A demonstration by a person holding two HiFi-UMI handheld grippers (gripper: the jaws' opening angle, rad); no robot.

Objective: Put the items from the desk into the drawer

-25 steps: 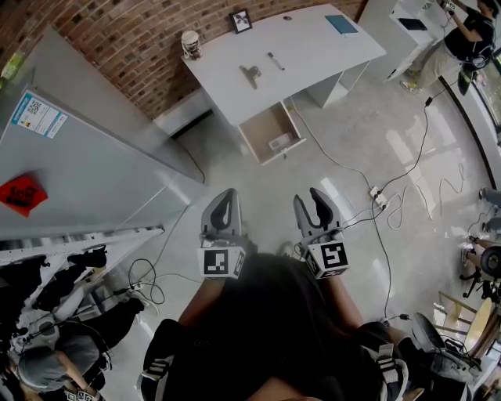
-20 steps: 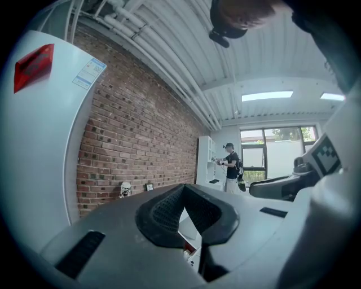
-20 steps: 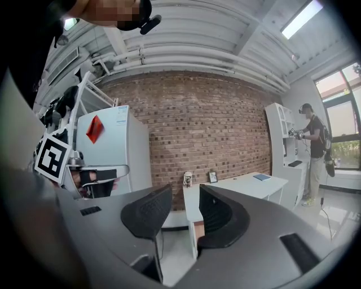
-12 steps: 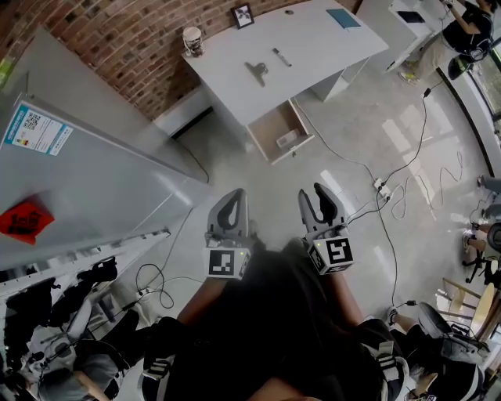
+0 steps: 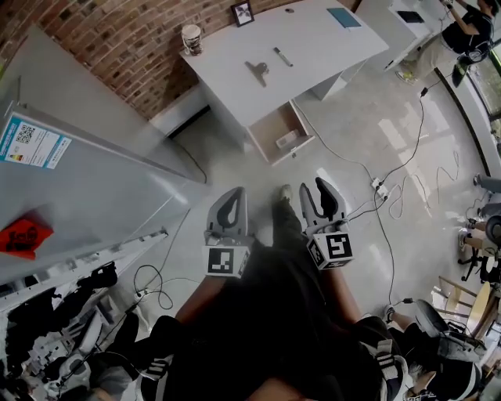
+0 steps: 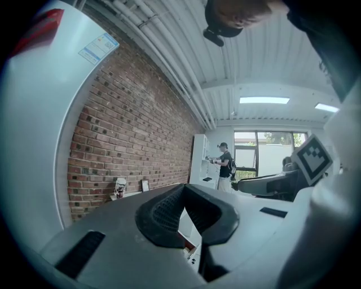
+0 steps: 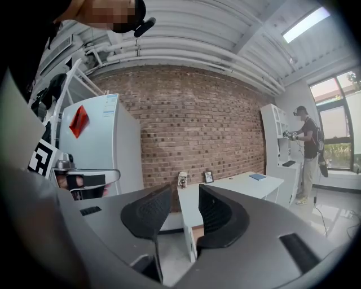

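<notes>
The white desk (image 5: 313,47) stands far ahead against the brick wall. On it are a patterned cup (image 5: 192,37), a small picture frame (image 5: 243,13), a grey clip-like item (image 5: 257,70), a pen (image 5: 282,56) and a blue book (image 5: 344,17). Its drawer (image 5: 270,125) is pulled open, with a small item (image 5: 286,139) inside. My left gripper (image 5: 228,194) is shut and holds nothing. My right gripper (image 5: 321,190) is open and empty. Both are held level over the floor, well short of the desk. The right gripper view shows the desk (image 7: 225,189) between the jaws.
A grey fridge (image 5: 86,172) with a red sticker fills the left. Cables and a power strip (image 5: 378,194) lie on the floor to the right. A person (image 5: 462,31) stands by a second white desk at the far right. A cluttered rack (image 5: 70,313) is at the lower left.
Both grippers have moved a little forward toward the desk. My leg and shoe now show between them. Neither gripper's jaws have changed.
</notes>
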